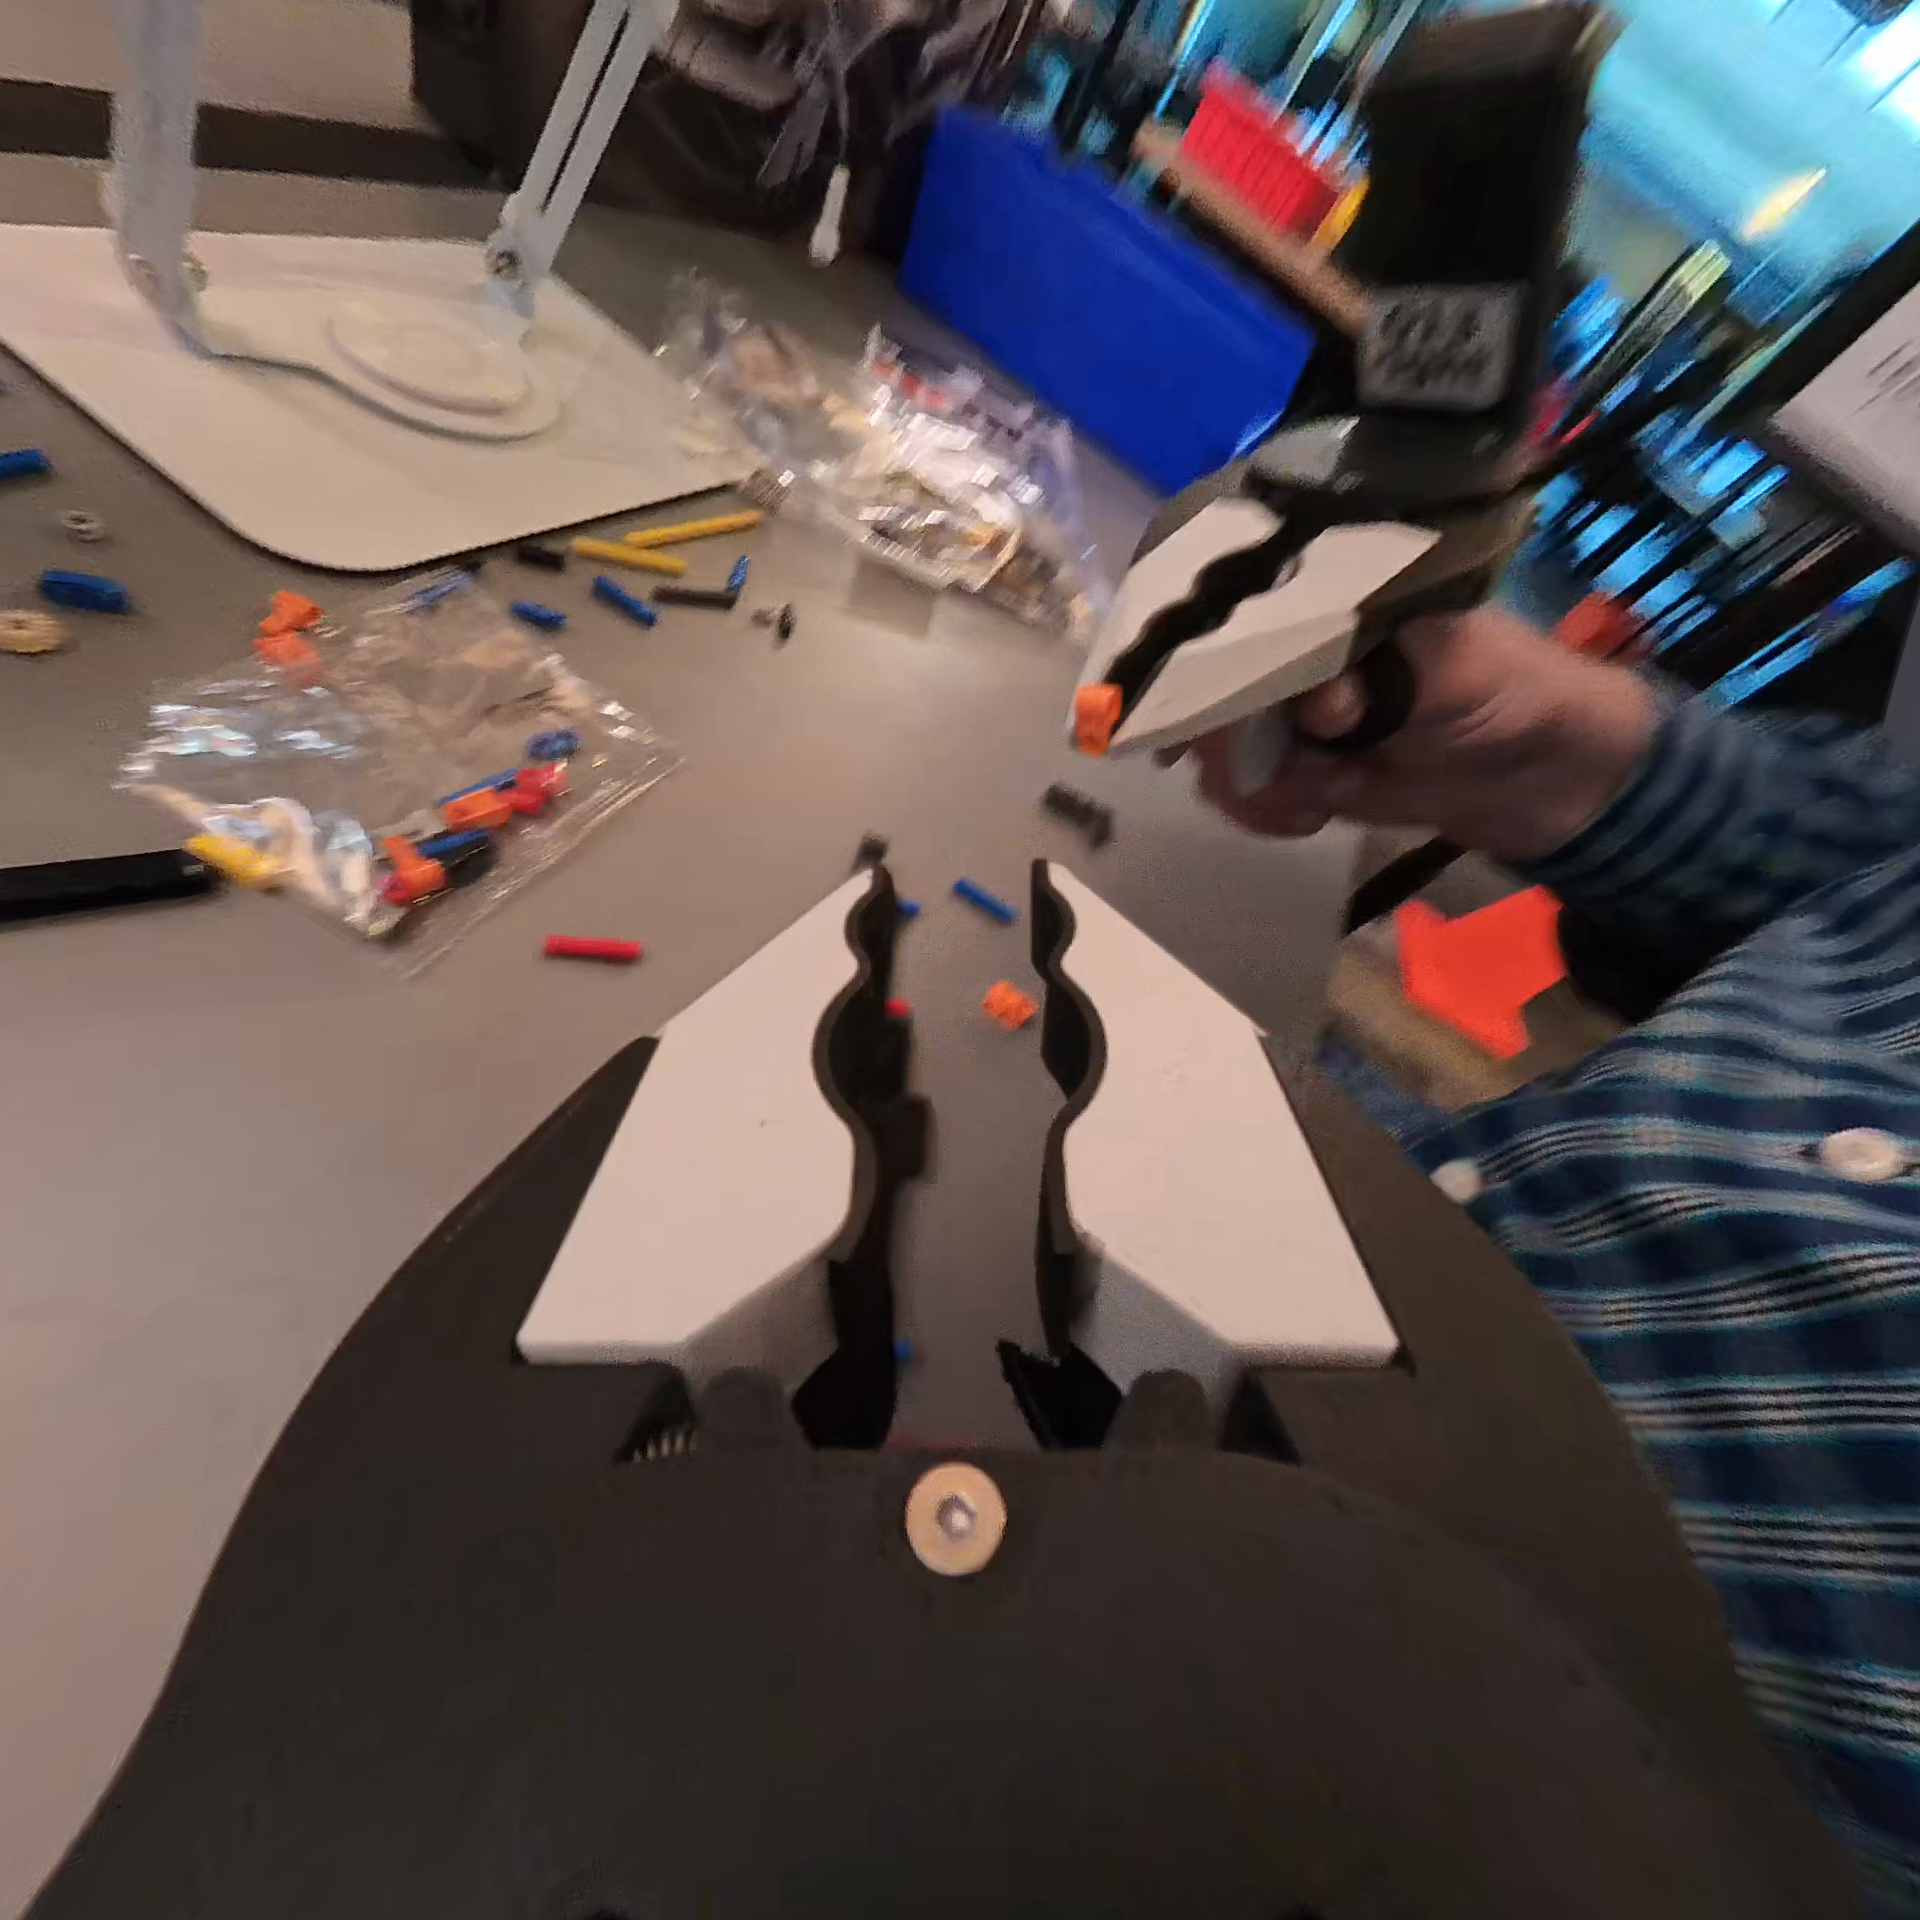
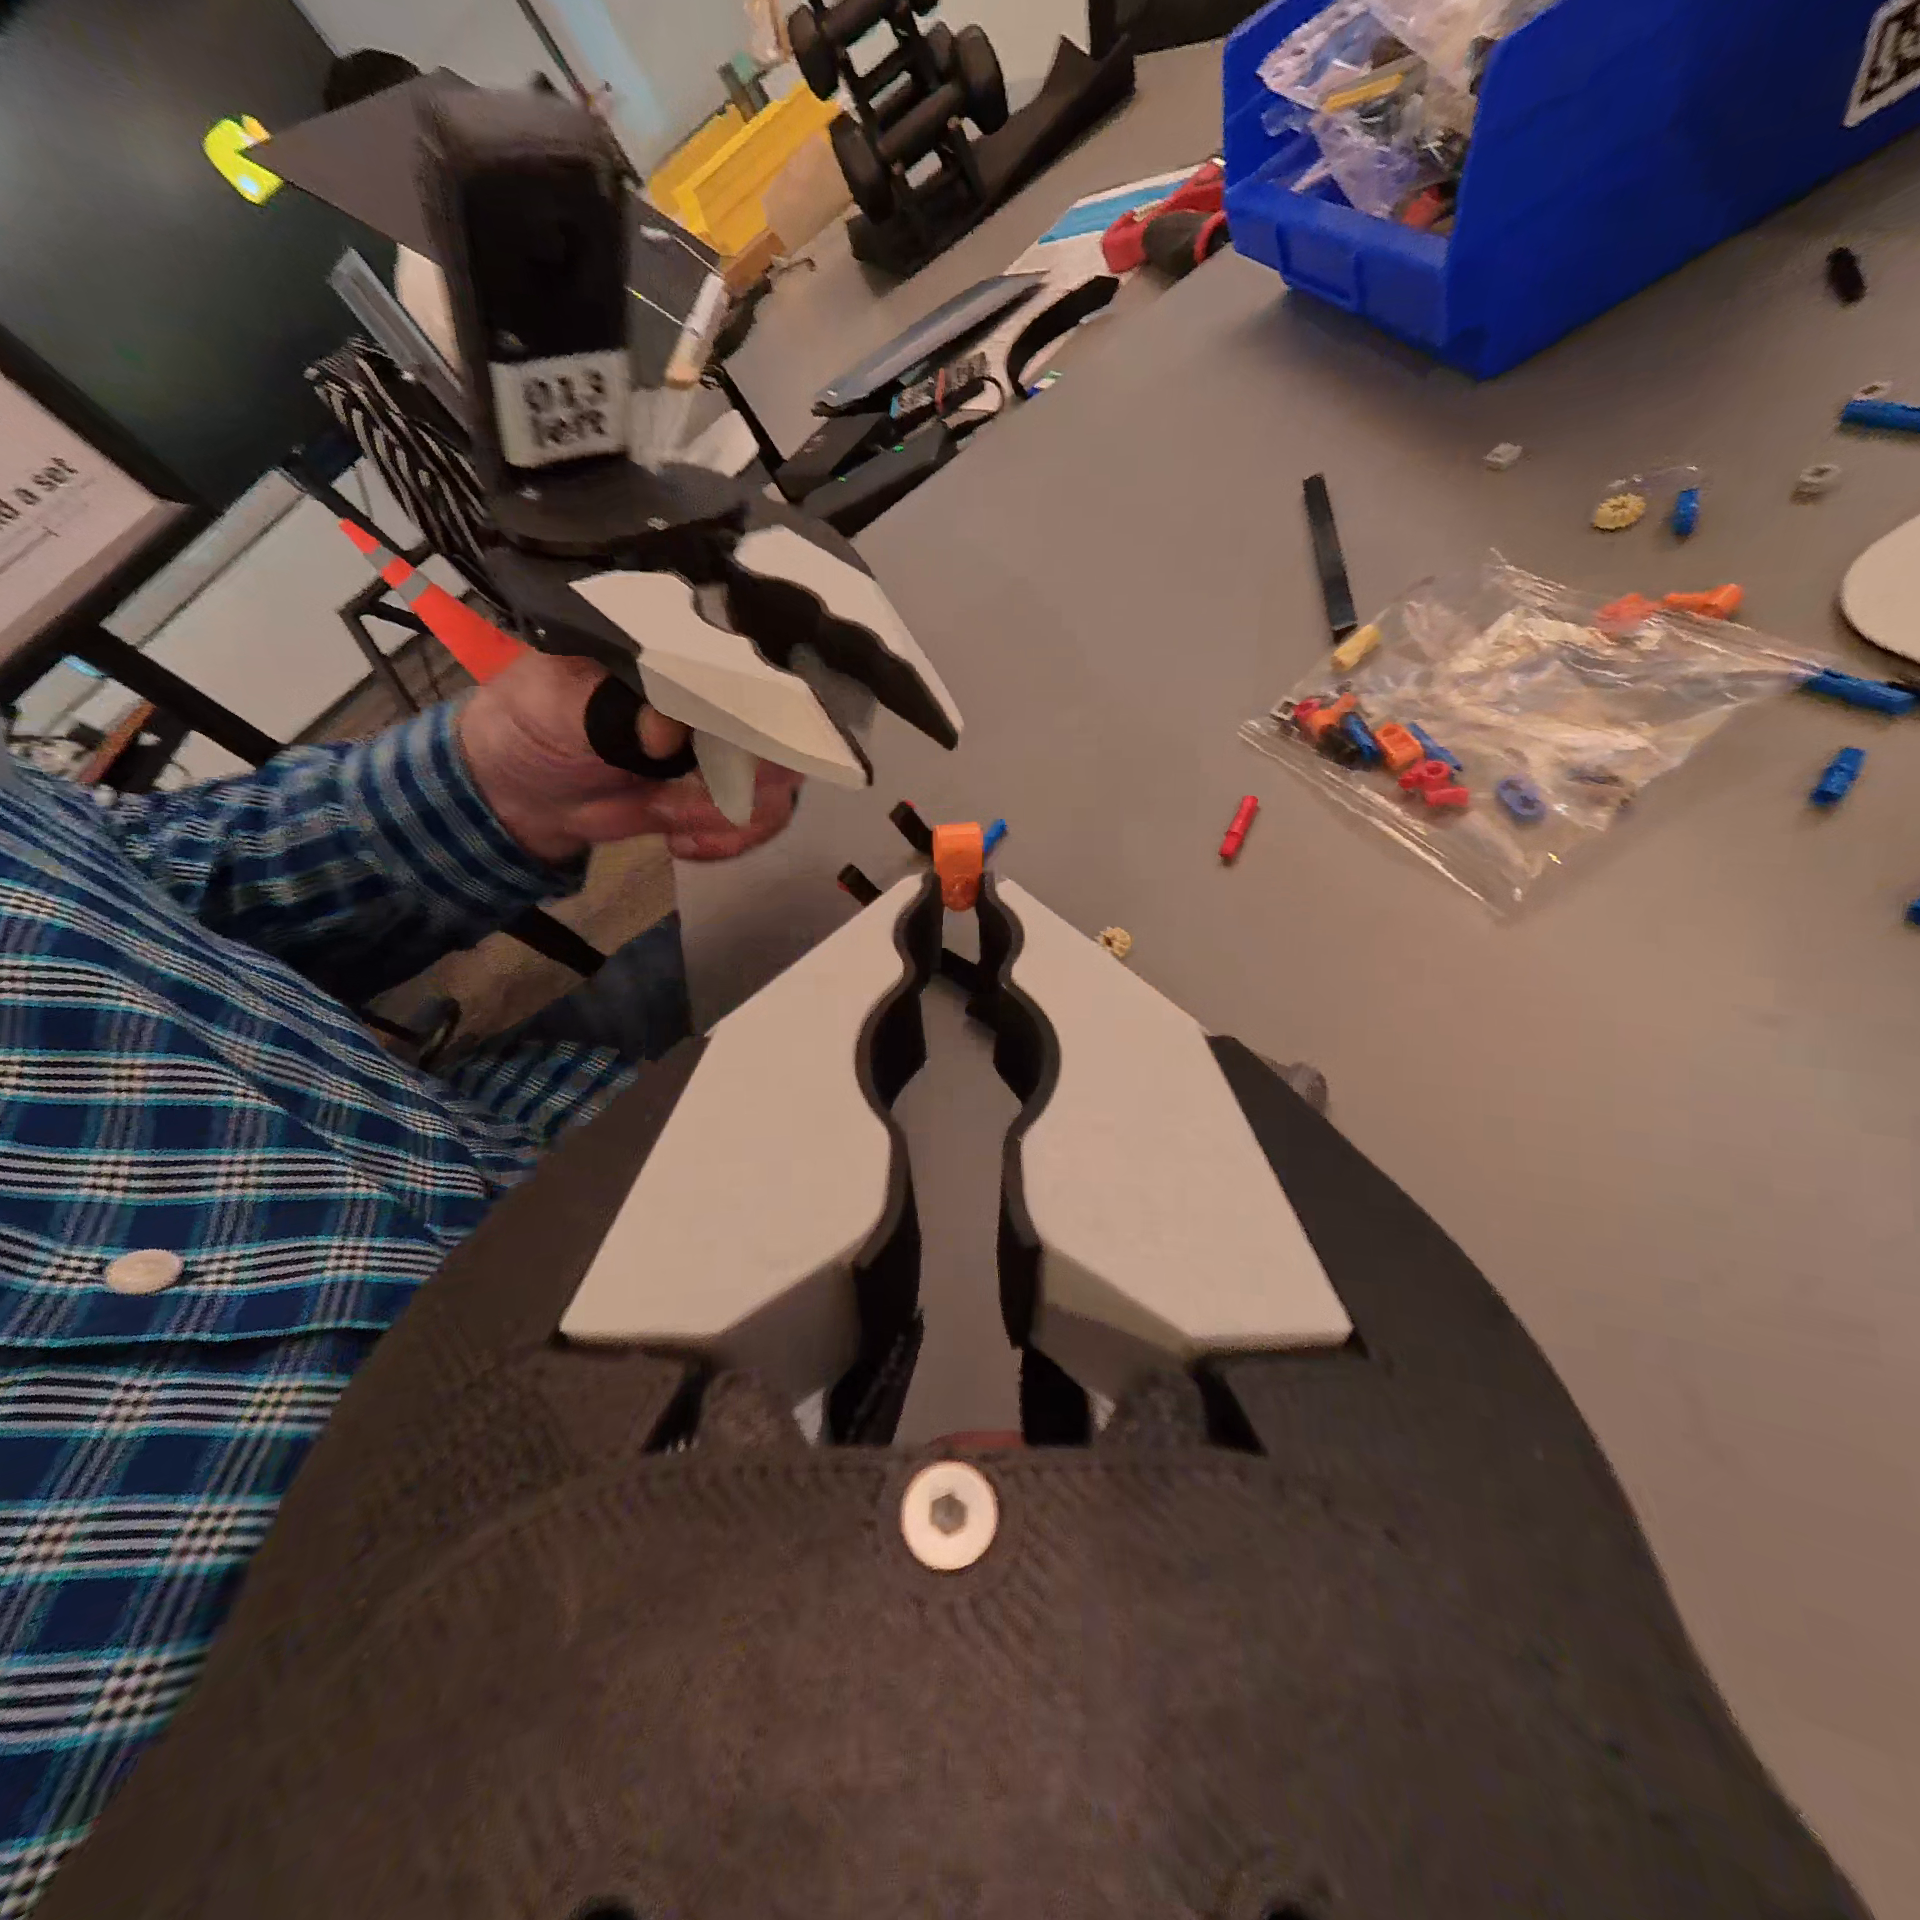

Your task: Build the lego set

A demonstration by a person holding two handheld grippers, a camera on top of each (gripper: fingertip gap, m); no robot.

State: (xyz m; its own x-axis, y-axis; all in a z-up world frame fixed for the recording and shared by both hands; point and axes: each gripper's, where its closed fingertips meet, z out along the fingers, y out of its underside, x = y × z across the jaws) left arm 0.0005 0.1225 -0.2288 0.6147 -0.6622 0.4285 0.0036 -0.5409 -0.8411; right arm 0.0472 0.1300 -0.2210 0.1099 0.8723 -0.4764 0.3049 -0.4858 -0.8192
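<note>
- Above the desk (image 2: 1351, 1143) near its front edge: right gripper (image 2: 956, 883), fingers narrowed onto a small orange lego piece (image 2: 956, 857) pinched at their tips.
- Beside it, also off the desk: left gripper (image 1: 956, 883), fingers parted with a narrow gap, nothing between them.
- Mid-desk: clear bag of lego parts (image 2: 1507, 717); loose red pin (image 2: 1238, 826) just beside it.
- Far edge: blue bin (image 2: 1538, 208) holding more bags.
- Front edge: a plaid sleeve (image 2: 312, 831).

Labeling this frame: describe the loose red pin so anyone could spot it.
Start at the clear plastic bag of mixed pieces on the grey table. The red pin lies alone on bare tabletop off the bag's corner, the only red piece outside it.
</note>
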